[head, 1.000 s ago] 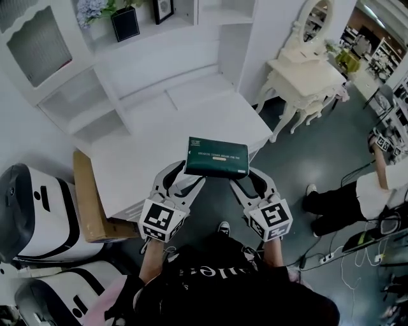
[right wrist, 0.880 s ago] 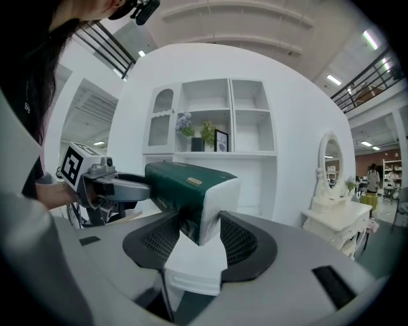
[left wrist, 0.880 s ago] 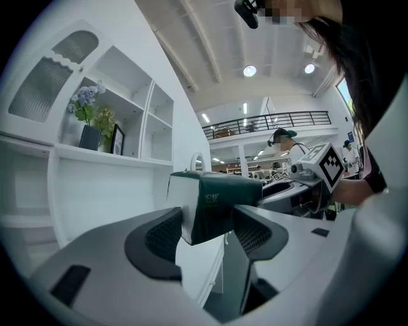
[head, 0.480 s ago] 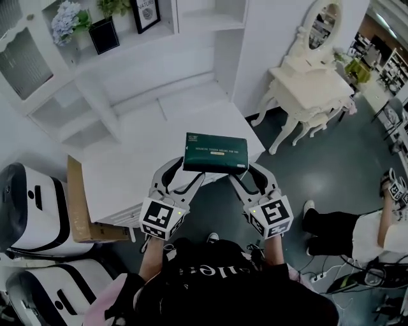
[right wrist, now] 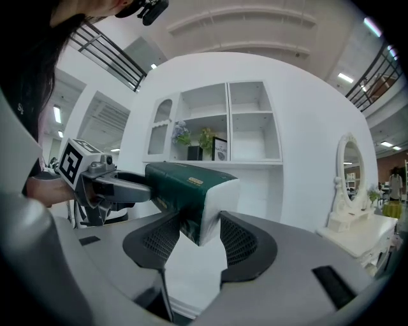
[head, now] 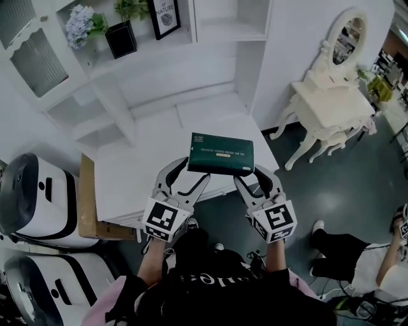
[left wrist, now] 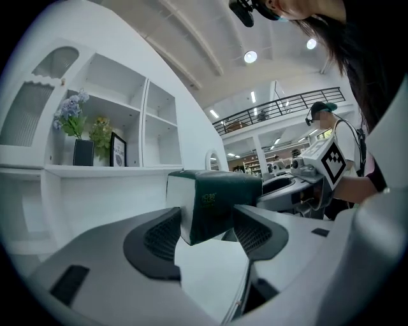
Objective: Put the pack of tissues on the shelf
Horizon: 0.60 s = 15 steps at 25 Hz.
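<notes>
A dark green pack of tissues [head: 221,153] with white ends is held level in the air over the near edge of the white desk [head: 146,165]. My left gripper [head: 193,176] is shut on its left end [left wrist: 213,200] and my right gripper [head: 245,177] is shut on its right end [right wrist: 191,191]. The white shelf unit [head: 159,44] rises behind the desk, with open compartments [right wrist: 254,121] above a long ledge [left wrist: 95,169].
On the shelf stand a blue flower bunch [head: 81,24], a black plant pot [head: 121,38] and a framed picture [head: 164,17]. A white dressing table with oval mirror [head: 331,95] is at right. White machines [head: 32,204] and a cardboard sheet [head: 89,204] lie left. A person [head: 376,267] sits low right.
The pack stays held between both grippers. The view has shifted: desk and shelf unit now sit further right and slightly nearer, and the seated person has slid toward the lower right.
</notes>
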Each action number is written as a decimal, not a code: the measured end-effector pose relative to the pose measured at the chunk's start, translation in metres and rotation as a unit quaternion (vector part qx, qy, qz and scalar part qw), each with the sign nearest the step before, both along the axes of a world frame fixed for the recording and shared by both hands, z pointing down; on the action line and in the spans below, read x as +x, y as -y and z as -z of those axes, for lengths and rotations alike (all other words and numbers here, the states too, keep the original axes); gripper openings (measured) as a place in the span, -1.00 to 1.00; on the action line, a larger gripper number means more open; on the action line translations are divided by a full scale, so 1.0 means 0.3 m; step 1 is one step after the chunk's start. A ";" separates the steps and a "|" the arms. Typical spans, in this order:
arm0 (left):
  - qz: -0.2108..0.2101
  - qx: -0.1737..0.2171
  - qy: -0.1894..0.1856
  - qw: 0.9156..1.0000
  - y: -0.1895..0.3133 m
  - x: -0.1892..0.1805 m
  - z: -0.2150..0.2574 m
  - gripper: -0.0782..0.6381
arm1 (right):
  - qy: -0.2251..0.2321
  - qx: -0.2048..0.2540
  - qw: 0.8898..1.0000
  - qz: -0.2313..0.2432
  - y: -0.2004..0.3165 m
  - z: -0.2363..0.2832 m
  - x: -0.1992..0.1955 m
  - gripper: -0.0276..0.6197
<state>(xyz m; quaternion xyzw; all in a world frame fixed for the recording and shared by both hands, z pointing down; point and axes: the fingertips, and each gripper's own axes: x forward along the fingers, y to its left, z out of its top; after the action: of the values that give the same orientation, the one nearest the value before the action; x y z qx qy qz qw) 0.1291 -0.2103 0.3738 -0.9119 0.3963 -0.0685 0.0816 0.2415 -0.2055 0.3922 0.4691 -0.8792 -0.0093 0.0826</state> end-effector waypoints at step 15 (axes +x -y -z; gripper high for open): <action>0.015 0.056 0.004 0.998 0.366 -0.187 0.155 -0.04 | -0.009 0.046 0.999 0.021 0.396 0.158 -0.201 -0.22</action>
<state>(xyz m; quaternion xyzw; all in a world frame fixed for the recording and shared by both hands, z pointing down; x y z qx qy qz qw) 0.0730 -0.3201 0.3273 -0.8996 0.4129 -0.0513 0.1327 0.1812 -0.3243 0.3448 0.4536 -0.8868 -0.0553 0.0687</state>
